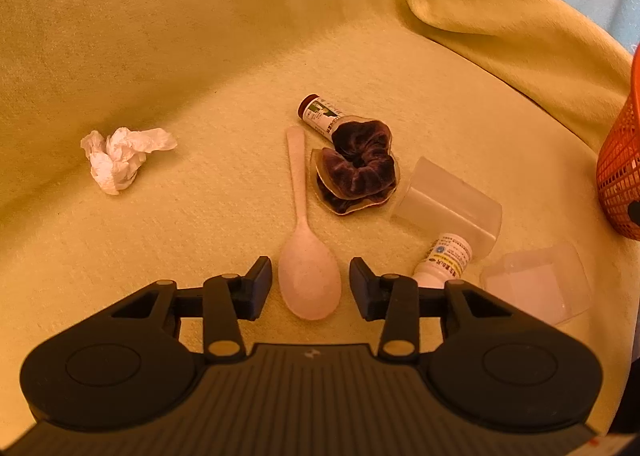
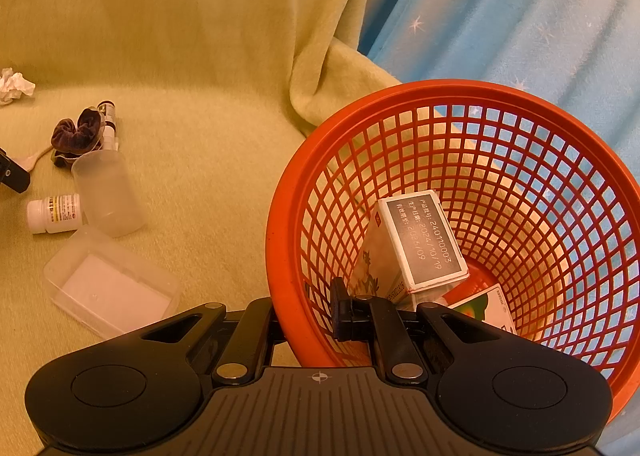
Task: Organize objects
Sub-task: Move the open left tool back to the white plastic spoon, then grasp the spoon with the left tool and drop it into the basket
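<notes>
Left claw (image 1: 310, 288) wide, straddling spoon (image 1: 306, 256) bowl; close squarely, lift level. Right claw (image 2: 304, 316) clamping basket (image 2: 280, 216) rim, hold steady

Low in the frame, the left claw (image 1: 310, 288) stands open, its fingers either side of the pale spoon's (image 1: 307, 256) bowl. Above right lie a dark scrunchie (image 1: 360, 164) and small bottle (image 1: 320, 114); crumpled tissue (image 1: 120, 156) sits left.

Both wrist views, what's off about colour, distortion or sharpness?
Left wrist view: warm yellow-orange cast, fisheye-bent yellow blanket, sharp pale plastic spoon. Right wrist view: same cast, bulging orange mesh basket, crumpled white tissue soft at the edge.
</notes>
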